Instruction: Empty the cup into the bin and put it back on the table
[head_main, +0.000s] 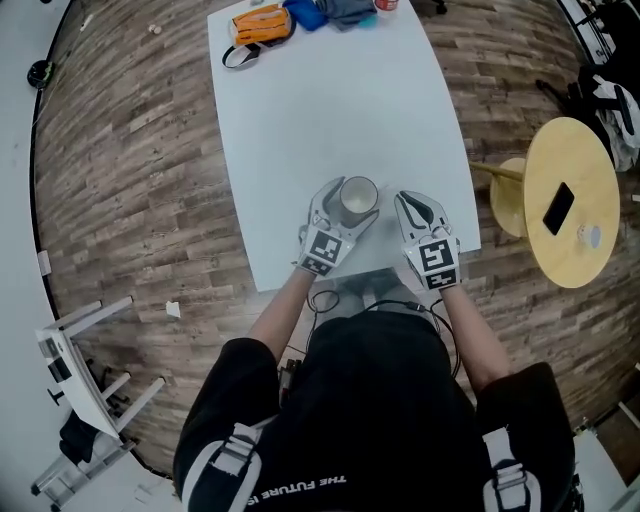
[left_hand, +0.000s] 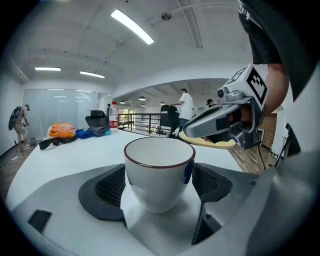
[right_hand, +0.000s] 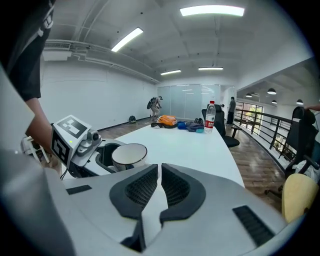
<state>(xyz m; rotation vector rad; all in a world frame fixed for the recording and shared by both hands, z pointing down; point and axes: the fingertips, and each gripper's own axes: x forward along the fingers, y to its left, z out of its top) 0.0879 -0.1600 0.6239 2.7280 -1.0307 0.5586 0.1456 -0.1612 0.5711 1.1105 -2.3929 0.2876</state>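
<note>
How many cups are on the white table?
1. A white cup with a dark rim stands near the table's near edge, between the left gripper's open fingers. Another could hide among the clutter at the far end.

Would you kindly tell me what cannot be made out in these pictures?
Inside of the cup: left gripper view, its near wall hides the bottom.
The bin: in no view.
Label of the bottle: right gripper view, too small; head view, cut by the top edge.
</note>
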